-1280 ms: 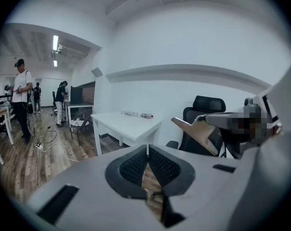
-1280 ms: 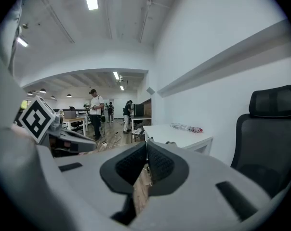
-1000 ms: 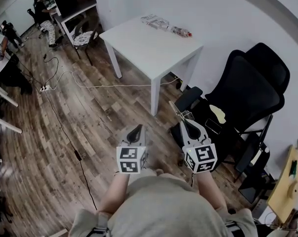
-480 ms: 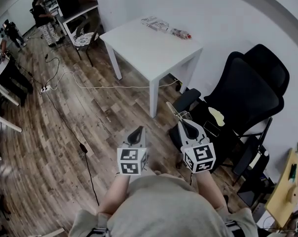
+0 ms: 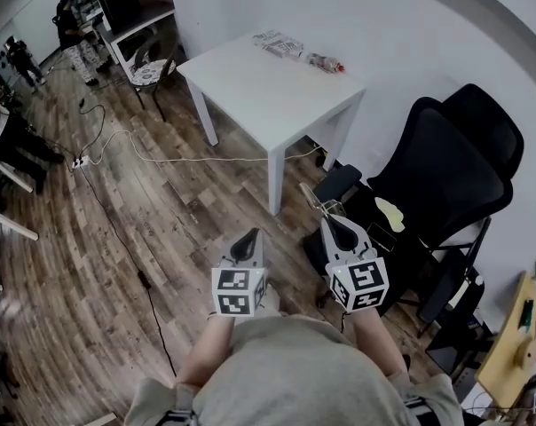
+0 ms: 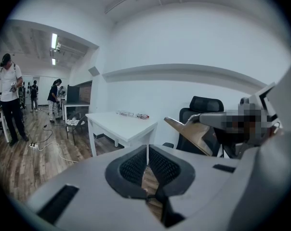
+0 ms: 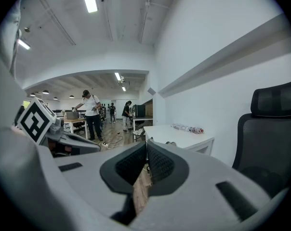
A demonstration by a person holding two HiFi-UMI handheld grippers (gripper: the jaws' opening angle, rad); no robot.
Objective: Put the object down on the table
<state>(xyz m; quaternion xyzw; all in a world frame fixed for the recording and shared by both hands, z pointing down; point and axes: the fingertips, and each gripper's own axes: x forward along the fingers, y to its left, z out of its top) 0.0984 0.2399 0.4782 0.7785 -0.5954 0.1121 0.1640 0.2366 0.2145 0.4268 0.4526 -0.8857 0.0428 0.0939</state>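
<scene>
Standing on a wood floor [image 5: 161, 211], short of a white table [image 5: 268, 96] and beside a black office chair [image 5: 445, 162]. Both forearms [image 5: 204, 355] drawn in close to the torso [image 5: 286, 375], elbows bent, held side by side and apart, pointing forward toward the table.

At the left hand-held gripper [image 5: 248, 238], jaws pressed together, nothing between them. At the right hand-held gripper [image 5: 328, 222], jaws closed on a thin pale object [image 5: 311, 197], sticking out past the tips toward the table's nearest leg; too slight to identify. In the right gripper view, only a sliver at the seam of the pads [image 7: 157, 163].

Object held in the air over the floor, well apart from the table top, not yet set down.

At the table's far edge by the wall, a small packet [image 5: 279, 42] and a bottle-like thing [image 5: 325, 59], both lying flat. Farther back in the room, people [image 5: 73, 20] near other desks.
</scene>
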